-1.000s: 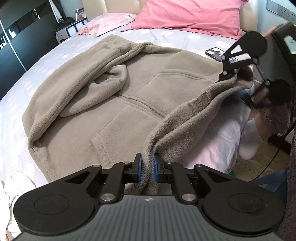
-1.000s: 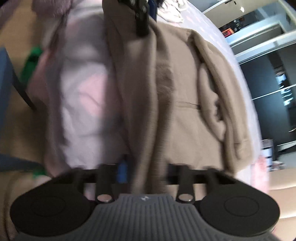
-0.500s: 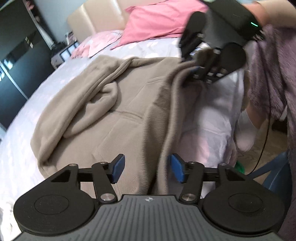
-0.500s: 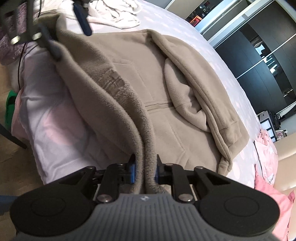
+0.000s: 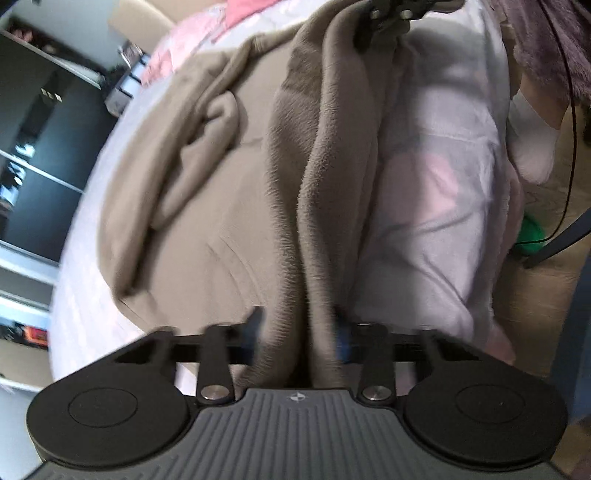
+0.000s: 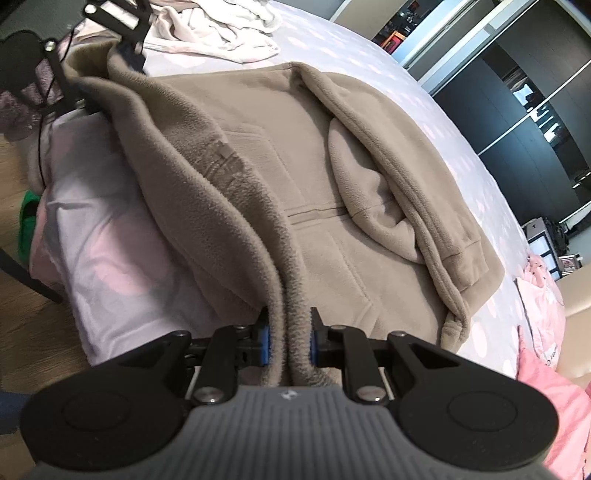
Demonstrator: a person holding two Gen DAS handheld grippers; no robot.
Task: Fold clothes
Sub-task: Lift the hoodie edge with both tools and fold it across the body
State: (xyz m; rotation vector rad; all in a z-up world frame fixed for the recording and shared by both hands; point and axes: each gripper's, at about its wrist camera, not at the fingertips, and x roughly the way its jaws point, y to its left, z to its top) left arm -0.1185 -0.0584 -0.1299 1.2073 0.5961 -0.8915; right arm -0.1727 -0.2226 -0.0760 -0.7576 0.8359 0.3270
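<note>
A tan fleece hoodie (image 6: pixel 325 177) lies spread on the bed, one sleeve folded over its far side. Its near edge is lifted into a ridge between my two grippers. My right gripper (image 6: pixel 289 334) is shut on that edge of the hoodie, fabric pinched between its blue pads. My left gripper (image 5: pixel 297 332) straddles the other end of the same ridge (image 5: pixel 321 192); its jaws stand apart with the fabric between them, blurred. Each gripper shows at the top of the other's view: the left gripper (image 6: pixel 122 44) and the right gripper (image 5: pixel 388 18).
The bed has a pale lilac sheet (image 6: pixel 122 236) hanging over its side. A white garment (image 6: pixel 221 33) lies at one end, pink pillows (image 6: pixel 554 321) at the other. A person's socked foot (image 5: pixel 532 144), a cable and wooden floor (image 5: pixel 535 295) lie beside the bed. Dark wardrobes (image 6: pixel 535 92) stand beyond.
My left gripper opened from its pinch on the hoodie edge a second ago and stays apart around the fabric. My right gripper closed on the edge. Both views swung along the bedside.
</note>
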